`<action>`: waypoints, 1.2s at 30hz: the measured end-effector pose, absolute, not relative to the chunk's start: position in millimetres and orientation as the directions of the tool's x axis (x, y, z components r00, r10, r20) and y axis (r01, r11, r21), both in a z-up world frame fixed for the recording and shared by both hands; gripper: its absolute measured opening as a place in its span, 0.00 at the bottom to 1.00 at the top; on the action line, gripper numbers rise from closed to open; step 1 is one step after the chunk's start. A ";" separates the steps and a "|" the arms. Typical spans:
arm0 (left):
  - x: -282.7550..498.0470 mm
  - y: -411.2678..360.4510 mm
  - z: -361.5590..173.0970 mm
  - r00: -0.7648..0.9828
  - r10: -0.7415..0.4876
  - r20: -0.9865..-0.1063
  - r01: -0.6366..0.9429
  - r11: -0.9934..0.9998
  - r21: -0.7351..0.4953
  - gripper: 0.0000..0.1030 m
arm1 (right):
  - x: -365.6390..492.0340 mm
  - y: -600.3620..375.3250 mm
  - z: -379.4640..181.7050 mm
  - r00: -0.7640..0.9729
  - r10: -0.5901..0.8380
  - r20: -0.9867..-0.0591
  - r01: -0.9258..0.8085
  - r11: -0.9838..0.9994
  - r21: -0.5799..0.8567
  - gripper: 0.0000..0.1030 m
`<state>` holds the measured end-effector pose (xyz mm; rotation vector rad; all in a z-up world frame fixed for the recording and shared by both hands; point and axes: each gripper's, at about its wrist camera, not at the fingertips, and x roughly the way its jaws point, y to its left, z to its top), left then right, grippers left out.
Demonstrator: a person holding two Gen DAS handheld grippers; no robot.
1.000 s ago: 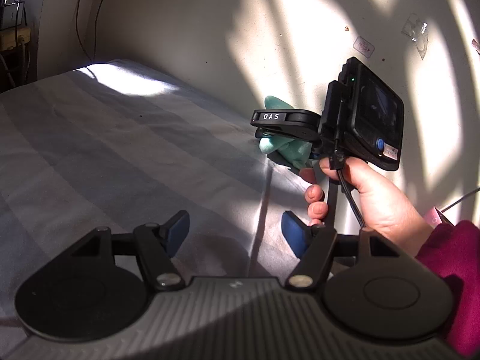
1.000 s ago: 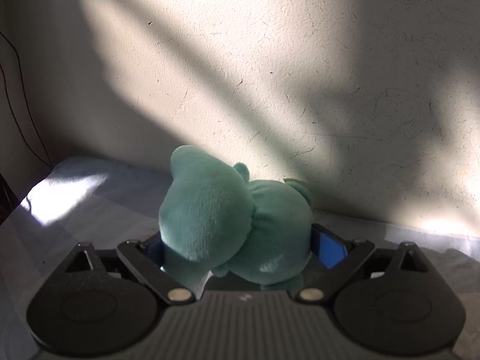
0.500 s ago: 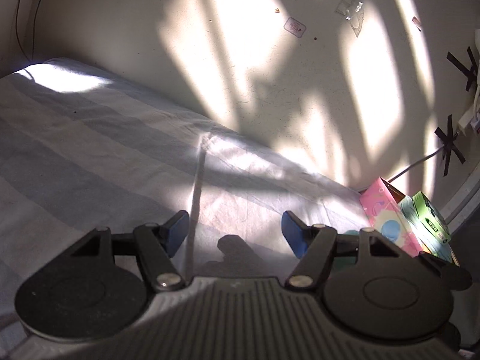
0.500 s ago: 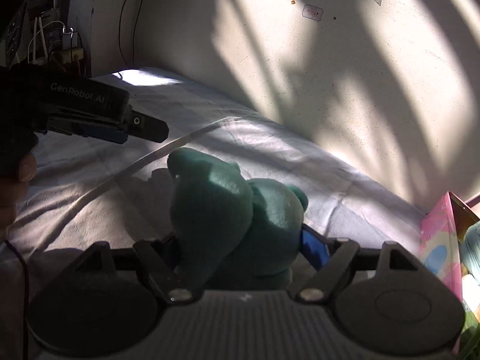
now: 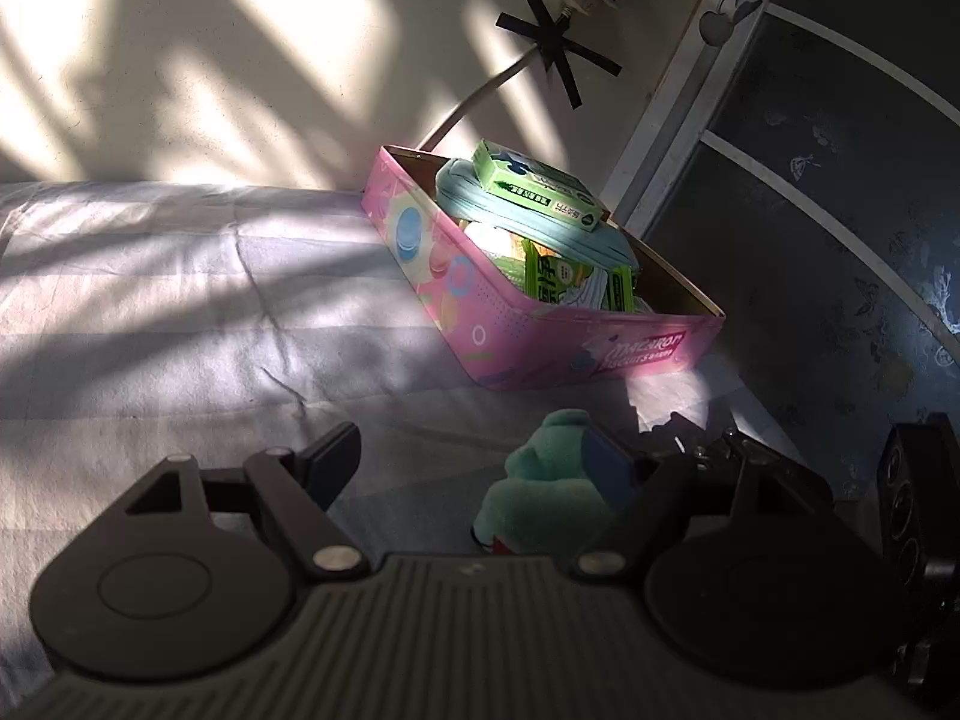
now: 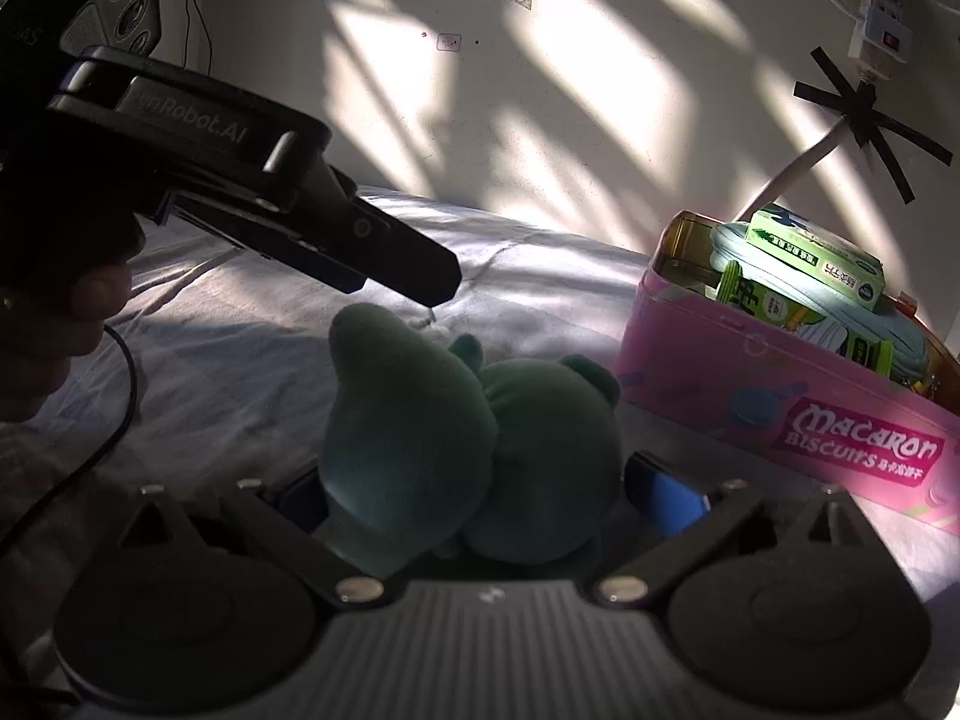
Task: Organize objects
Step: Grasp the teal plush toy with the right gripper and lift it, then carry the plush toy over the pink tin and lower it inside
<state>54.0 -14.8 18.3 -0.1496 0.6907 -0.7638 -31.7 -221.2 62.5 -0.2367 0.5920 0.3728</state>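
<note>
Bed (image 5: pixel 150 312) fills frame left. Pink biscuit tin (image 5: pixel 540 348) centre-right, already packed. Green plush (image 6: pixel 468 438) bottom centre between right gripper (image 6: pixel 486 492) jaws, which just opened, blue pad clear of it. Left gripper (image 5: pixel 474 462) jaws apart, just widened, empty.

Left wrist view: looks forward along its own fingers, angled down over the bed sheet (image 5: pixel 180 312) toward the wall; pink tin (image 5: pixel 480 324) at frame centre, near. Green plush toy (image 5: pixel 540 480) low centre, close to the lens.

Right wrist view: same downward tilt, closer to the plush toy (image 6: pixel 468 450), which fills the lower centre; tin (image 6: pixel 780 396) at right edge.

Shared: tin, toy, sheet, sunlit wall (image 5: pixel 240 60), black tape cross (image 5: pixel 558 42).
</note>
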 end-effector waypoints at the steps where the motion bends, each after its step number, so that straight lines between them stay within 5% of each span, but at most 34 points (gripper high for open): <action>1: 48.2 -16.4 20.6 0.523 -0.669 -0.528 0.579 0.734 -0.356 0.82 | -32.9 -224.5 63.2 0.765 0.286 -0.577 -0.413 0.905 -0.098 1.00; 9: 17.7 -26.3 23.9 0.485 -0.661 -0.573 0.570 0.736 -0.365 0.82 | -42.4 -246.4 63.9 0.748 0.409 -0.523 -0.487 0.873 -0.013 1.00; 16: 12.2 -33.6 21.9 0.479 -0.663 -0.575 0.550 0.738 -0.392 0.82 | -38.6 -306.3 77.3 0.683 0.577 -0.448 -0.542 0.812 0.219 0.99; 25: 15.4 -43.4 25.8 0.467 -0.671 -0.577 0.550 0.731 -0.405 0.80 | 11.7 -354.7 66.3 0.618 0.661 -0.426 -0.463 0.744 0.482 0.74; 27: 16.1 -50.1 21.5 0.478 -0.638 -0.604 0.552 0.753 -0.358 0.76 | 22.9 -349.9 59.2 0.591 0.670 -0.449 -0.454 0.737 0.501 0.68; 31: 27.6 -58.9 -5.5 0.442 -0.578 -0.686 0.522 0.788 -0.327 0.52 | 37.6 -330.7 38.4 0.506 0.728 -0.463 -0.450 0.681 0.578 0.62; 32: 30.3 -59.1 -10.5 0.423 -0.582 -0.695 0.513 0.786 -0.345 0.49 | 40.3 -327.4 33.4 0.468 0.766 -0.441 -0.455 0.637 0.622 0.51; 36: 29.0 -68.5 7.3 0.446 -0.584 -0.678 0.560 0.773 -0.298 0.46 | 34.9 -329.9 42.6 0.505 0.770 -0.391 -0.484 0.627 0.610 0.46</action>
